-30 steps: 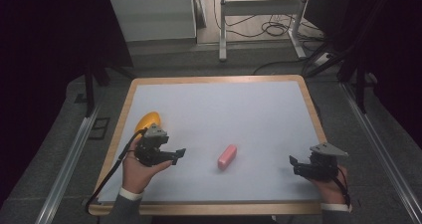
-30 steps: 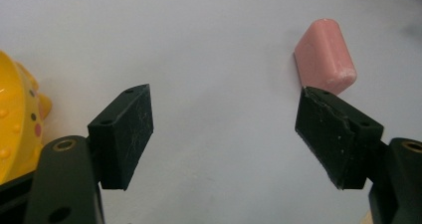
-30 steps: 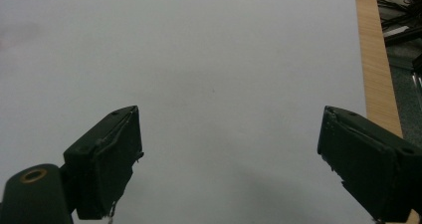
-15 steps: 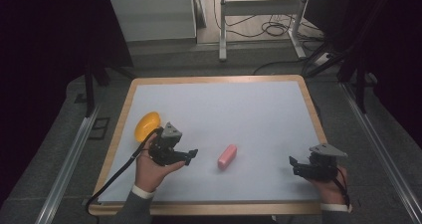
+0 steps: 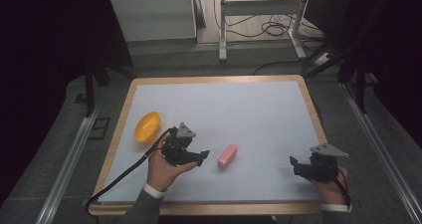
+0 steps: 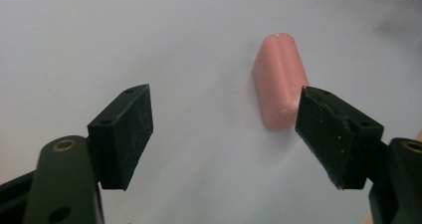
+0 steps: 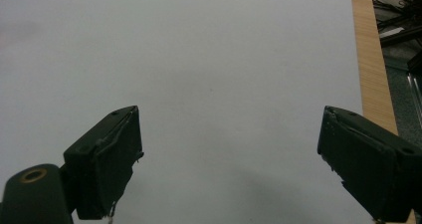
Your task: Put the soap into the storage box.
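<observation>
Left gripper (image 5: 203, 157) is hovering wide open and empty beside the pink block (image 5: 227, 157), apparently lining up a grab, while right gripper (image 5: 293, 164) is idling wide open and empty near the table (image 5: 214, 79) edge.

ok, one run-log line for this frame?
left gripper: open, jaws aimed at pink block, not touching | right gripper: open, empty, near table right edge | yellow bowl: left side, untouched

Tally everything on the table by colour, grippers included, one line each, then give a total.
Pink: 1, the pink block
Yellow-orange: 1, the bowl
Black: 2, the left gripper and the right gripper, both with jaws apart
Total: 4
</observation>
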Demonstrator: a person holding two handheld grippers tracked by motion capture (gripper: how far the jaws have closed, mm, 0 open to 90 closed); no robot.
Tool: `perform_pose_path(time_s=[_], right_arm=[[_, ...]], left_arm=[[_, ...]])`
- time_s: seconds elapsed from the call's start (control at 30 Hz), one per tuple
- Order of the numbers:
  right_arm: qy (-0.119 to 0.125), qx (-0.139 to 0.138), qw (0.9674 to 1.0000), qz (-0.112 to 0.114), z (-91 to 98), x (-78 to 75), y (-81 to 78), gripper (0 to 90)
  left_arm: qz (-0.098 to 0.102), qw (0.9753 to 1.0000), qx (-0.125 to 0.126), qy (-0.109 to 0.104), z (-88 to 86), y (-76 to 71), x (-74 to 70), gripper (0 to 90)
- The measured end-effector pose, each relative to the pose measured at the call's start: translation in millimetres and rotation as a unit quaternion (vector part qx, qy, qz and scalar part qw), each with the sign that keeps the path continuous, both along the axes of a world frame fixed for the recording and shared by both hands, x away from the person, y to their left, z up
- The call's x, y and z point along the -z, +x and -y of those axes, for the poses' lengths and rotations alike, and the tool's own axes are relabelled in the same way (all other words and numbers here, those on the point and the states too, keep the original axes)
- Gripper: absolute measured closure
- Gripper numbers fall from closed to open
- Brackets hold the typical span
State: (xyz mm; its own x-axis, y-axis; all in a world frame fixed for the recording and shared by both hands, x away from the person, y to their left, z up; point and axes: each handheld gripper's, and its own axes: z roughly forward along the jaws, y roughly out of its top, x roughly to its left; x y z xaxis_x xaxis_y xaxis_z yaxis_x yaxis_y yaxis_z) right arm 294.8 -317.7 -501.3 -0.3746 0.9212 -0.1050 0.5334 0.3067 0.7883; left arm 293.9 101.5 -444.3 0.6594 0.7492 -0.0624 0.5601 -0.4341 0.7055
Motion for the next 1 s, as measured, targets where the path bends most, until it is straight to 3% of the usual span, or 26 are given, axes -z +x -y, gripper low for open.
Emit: perform_pose_path(time_s=[0.17, 0.3, 0.4, 0.47, 0.53, 0.63, 0.67, 0.73, 1.0], right_arm=[[-0.001, -0.001, 1.0, 0.0, -0.1, -0.2, -0.2, 10.2], [-0.002, 0.001, 1.0, 0.001, 0.4, 0.1, 0.1, 10.2], [-0.002, 0.0, 1.0, 0.0, 0.0, 0.4, 0.1, 10.2], [-0.002, 0.0, 1.0, 0.0, -0.4, 0.2, -0.1, 10.2], [-0.003, -0.001, 1.0, 0.0, 0.0, 0.0, -0.1, 10.2], [-0.002, 0.002, 1.0, -0.001, 0.4, 0.7, 0.3, 10.2], [-0.003, 0.002, 1.0, -0.002, 0.5, 0.9, 0.3, 10.2], [-0.003, 0.002, 1.0, -0.002, 0.7, 0.9, 0.1, 10.2], [-0.003, 0.003, 1.0, -0.001, 1.9, 1.1, 0.2, 10.2]], left_arm=[[0.001, 1.0, 0.0, -0.009, 6.9, 1.7, -0.9, 23.1], [0.001, 0.9999, 0.007, 0.011, 14.3, 2.1, 1.1, 22.9], [0.002, 0.9999, 0.012, 0.012, 20.7, 2.5, 0.1, 22.8], [-0.002, 0.9999, 0.013, 0.002, 22.4, 4.1, 0.1, 23.2], [-0.002, 0.9998, 0.013, 0.017, 27.5, 5.0, 1.9, 23.3], [-0.004, 0.9995, 0.026, 0.019, 37.5, 5.3, 4.0, 23.1], [-0.01, 0.9995, 0.03, 0.01, 40.4, 6.7, 5.1, 23.4], [-0.011, 0.9993, 0.029, 0.023, 45.3, 8.9, 7.2, 23.3], [-0.017, 0.9986, 0.04, 0.031, 63.1, 14.3, 6.7, 23.8]])
